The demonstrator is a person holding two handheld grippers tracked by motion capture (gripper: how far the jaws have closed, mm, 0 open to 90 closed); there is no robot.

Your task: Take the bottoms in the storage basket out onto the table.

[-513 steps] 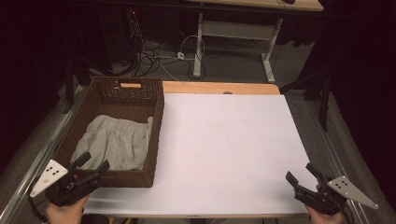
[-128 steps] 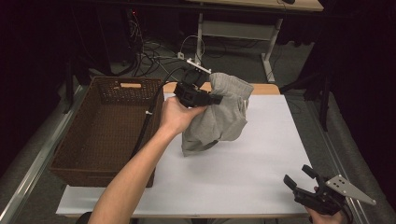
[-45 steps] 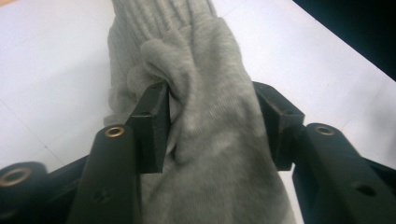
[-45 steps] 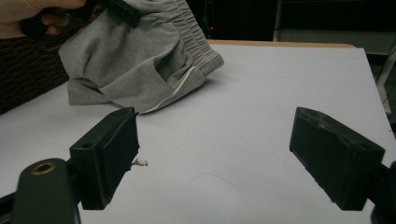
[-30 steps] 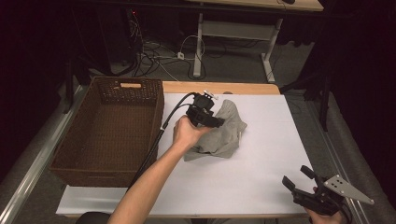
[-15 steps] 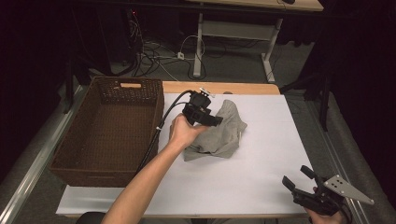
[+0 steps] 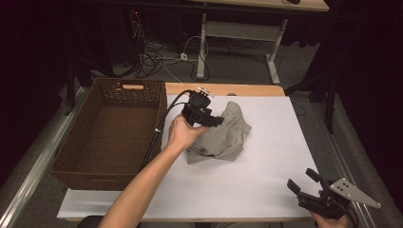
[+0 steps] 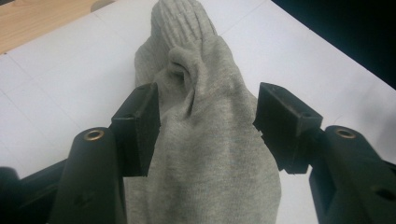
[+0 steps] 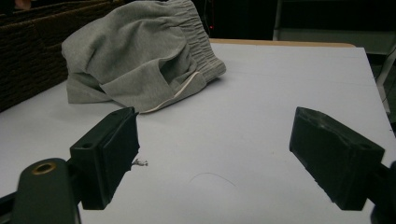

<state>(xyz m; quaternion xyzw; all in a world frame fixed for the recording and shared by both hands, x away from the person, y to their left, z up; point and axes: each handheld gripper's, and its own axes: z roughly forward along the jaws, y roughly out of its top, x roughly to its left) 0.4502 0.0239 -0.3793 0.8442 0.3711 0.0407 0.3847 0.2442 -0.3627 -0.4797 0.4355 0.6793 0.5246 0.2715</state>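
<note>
Left gripper [image 8: 205, 116]: jaws about half open, straddling a ridge of the grey shorts [image 8: 205, 154]; cloth between the pads, touching the left pad, a sliver of gap at the right, no clear pinch. Shorts crumpled on the white surface [image 7: 266, 142], just right of the wicker basket [image 7: 109, 137]. Right gripper [image 9: 215, 158]: jaws wide open, empty, well apart from the shorts at the surface's near right corner.

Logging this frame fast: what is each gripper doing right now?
Left gripper: jaws open, astride the grey garment, no clamp visible.
Right gripper: open, empty, near the table edge.
</note>
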